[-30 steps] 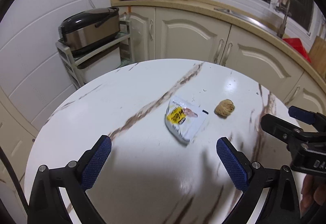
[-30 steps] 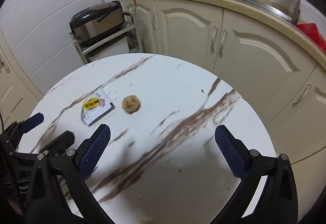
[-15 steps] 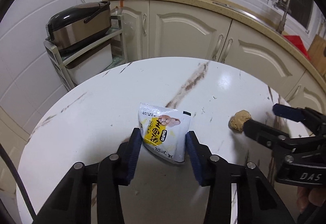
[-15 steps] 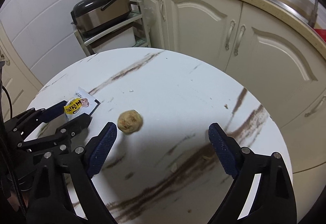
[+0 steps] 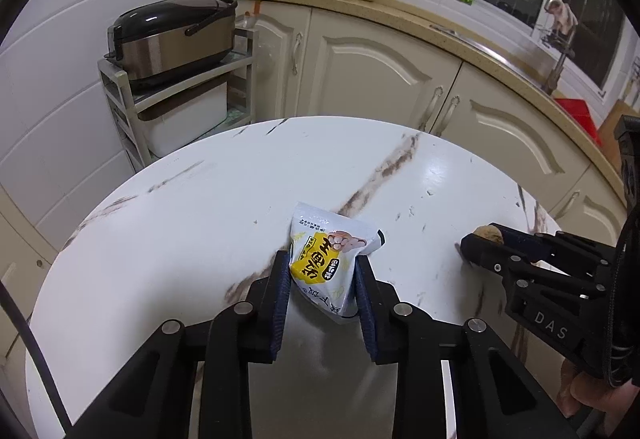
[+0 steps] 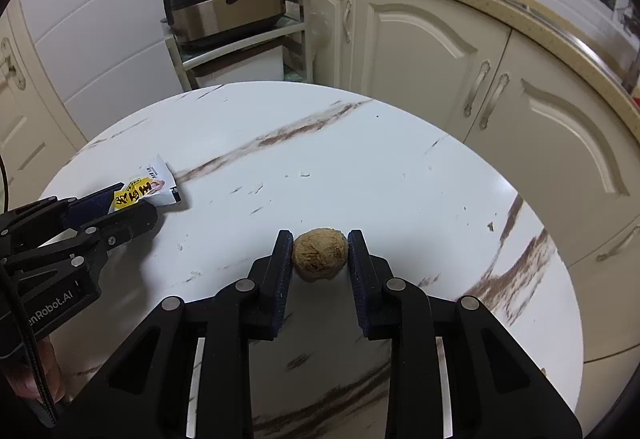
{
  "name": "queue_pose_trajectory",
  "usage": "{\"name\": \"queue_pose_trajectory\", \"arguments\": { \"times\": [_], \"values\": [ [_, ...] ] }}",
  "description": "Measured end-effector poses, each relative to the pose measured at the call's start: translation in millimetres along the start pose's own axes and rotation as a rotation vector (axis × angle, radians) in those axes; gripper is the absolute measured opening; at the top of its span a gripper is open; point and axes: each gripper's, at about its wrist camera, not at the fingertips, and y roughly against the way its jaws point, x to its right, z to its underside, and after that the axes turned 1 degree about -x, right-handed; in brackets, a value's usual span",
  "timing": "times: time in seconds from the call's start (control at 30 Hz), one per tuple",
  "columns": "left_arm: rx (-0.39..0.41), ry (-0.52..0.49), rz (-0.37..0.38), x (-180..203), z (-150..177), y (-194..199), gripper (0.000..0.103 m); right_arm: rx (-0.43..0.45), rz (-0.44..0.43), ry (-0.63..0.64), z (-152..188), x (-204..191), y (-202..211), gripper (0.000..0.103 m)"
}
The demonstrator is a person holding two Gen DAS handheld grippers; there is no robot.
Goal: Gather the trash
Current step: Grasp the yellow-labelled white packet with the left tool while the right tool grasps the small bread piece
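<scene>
Left wrist view puts the snack wrapper (image 5: 328, 259) right between my left gripper (image 5: 322, 291) pads, near the middle of the round marble table (image 5: 200, 219). Its jaws have just been closing, and both blue pads now press the wrapper's sides, so I read it as clamped on the packet, whose near corner sits pinched between the fingers while the far end sticks out toward the cabinets (image 5: 380, 79).

On the right wrist view, my right gripper (image 6: 318, 263) has likewise just been closing and now squeezes the brown crumpled ball (image 6: 320, 254), pads touching it on both sides. It rests on the table at the near centre, with the wrapper off to its left.

I judge the wrapper to be very light, thin and slick; it will buckle rather than resist, so a grip across a folded edge is safer than one on flat film, which could slide out. The ball looks like wadded paper or fibre: light, soft, somewhat springy. Taking it across its widest part, as now, should hold, though hard squeezing may just deform it.
</scene>
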Motion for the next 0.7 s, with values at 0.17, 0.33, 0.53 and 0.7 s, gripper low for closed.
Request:
{"name": "queue_pose_trajectory", "arguments": {
  "times": [0.17, 0.33, 0.53, 0.7],
  "values": [
    [0.018, 0.007, 0.004, 7.5, 20.6, 34.6, 0.027, 0.019, -0.047, -0.045, 11.4, 6.1, 17.2, 0.026],
    [0.056, -0.003, 0.010, 23.6, 44.9, 83.4, 0.027, 0.060, -0.065, -0.070, 24.6, 11.8, 51.7, 0.026],
    [0.118, -0.043, 0.016, 52.7, 75.5, 142.6, 0.027, 0.142, -0.067, -0.098, 46.1, 22.3, 112.6, 0.026],
    [0.172, -0.098, 0.032, 89.8, 102.6, 192.5, 0.027, 0.215, -0.056, -0.117, 68.8, 34.0, 163.2, 0.026]
  ]
}}
